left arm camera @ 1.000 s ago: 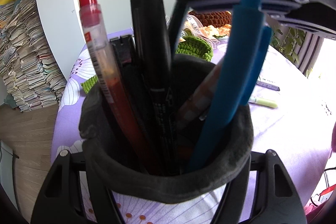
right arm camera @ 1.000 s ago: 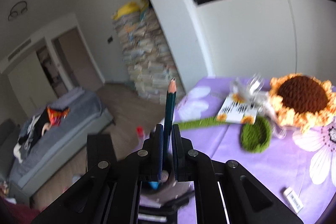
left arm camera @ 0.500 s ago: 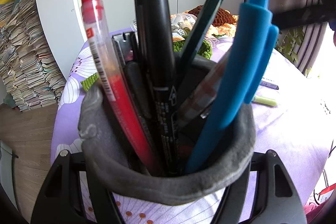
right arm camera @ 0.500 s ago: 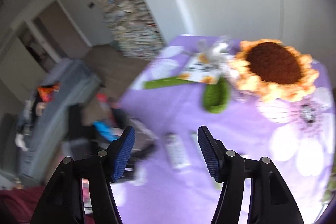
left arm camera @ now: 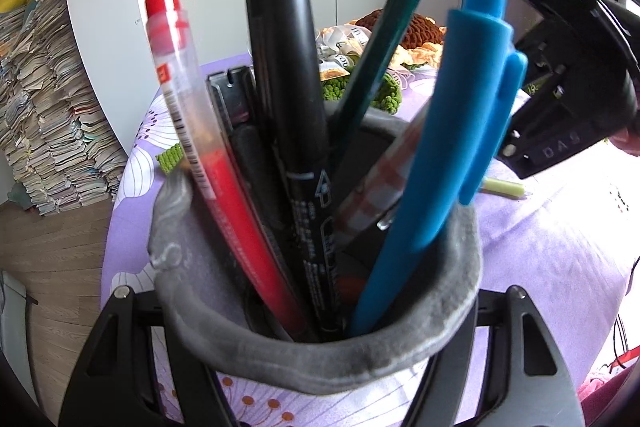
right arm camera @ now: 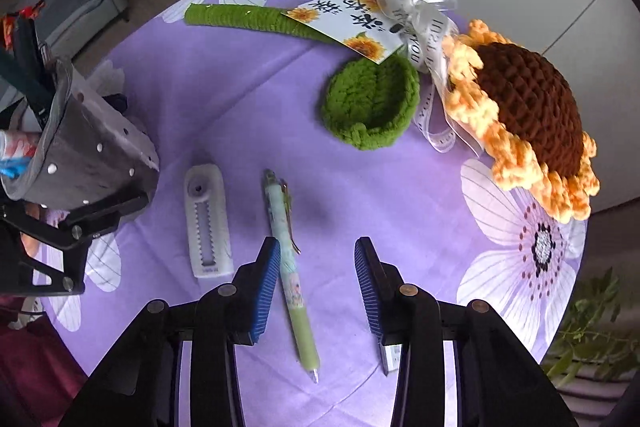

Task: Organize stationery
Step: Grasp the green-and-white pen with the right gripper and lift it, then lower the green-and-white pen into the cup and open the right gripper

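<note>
My left gripper (left arm camera: 320,307) is shut on a grey pen holder (left arm camera: 320,359), also seen in the right wrist view as the grey holder (right arm camera: 92,155) at the left. In it stand a red pen (left arm camera: 192,131), a black marker (left arm camera: 296,107), a green pencil (left arm camera: 392,27) and a blue pen (left arm camera: 452,131). My right gripper (right arm camera: 316,251) points down at the purple table, jaws closing. A pale green pen (right arm camera: 280,223) lies flat between its fingers, nearer the left pad, with neither pad pressing on it.
A white flat stationery item (right arm camera: 208,223) lies left of the pen. A small object (right arm camera: 390,355) peeks out under the right finger. A crocheted sunflower (right arm camera: 524,107), a green crocheted leaf (right arm camera: 372,107) and a card (right arm camera: 348,19) fill the far side. The table edge (right arm camera: 540,347) curves at the right.
The right gripper released the green pencil into the holder, then swung down over the table to straddle the pale green pen. Its jaws opened wide, then narrowed. The left gripper stayed still.
</note>
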A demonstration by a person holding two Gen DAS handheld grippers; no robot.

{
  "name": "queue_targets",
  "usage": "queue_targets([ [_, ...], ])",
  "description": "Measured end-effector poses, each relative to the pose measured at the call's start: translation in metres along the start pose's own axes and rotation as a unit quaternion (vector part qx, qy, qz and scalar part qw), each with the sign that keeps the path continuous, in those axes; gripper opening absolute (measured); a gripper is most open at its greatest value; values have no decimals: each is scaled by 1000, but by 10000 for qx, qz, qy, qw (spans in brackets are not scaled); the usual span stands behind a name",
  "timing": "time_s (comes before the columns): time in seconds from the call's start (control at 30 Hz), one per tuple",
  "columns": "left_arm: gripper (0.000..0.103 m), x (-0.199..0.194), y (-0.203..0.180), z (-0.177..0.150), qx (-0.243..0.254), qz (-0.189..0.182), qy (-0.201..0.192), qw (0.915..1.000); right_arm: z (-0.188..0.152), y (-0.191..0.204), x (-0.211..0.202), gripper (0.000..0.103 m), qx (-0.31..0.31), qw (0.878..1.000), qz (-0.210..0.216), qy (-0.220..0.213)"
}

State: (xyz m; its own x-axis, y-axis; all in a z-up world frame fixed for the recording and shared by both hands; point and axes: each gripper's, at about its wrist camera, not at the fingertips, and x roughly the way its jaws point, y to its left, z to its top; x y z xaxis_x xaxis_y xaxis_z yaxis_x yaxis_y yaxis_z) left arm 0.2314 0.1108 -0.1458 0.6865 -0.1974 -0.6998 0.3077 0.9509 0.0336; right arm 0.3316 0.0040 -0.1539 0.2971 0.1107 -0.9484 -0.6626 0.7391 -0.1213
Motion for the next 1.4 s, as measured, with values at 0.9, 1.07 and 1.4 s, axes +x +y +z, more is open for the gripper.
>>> queue_targets([
  [0.9,69,-20,4,1,-85,-295,-315,9990,27,12,-178,14,588,9533,396,-2934],
  [1.07,69,-19,6,2,-147,-312,-294,9990,22,30,-225,14,388,9377,474,-3421],
  [1.4,69,-19,8,2,-146,-331,-294,9989,10,47,-221,13,260,9309,1334,-3392],
])
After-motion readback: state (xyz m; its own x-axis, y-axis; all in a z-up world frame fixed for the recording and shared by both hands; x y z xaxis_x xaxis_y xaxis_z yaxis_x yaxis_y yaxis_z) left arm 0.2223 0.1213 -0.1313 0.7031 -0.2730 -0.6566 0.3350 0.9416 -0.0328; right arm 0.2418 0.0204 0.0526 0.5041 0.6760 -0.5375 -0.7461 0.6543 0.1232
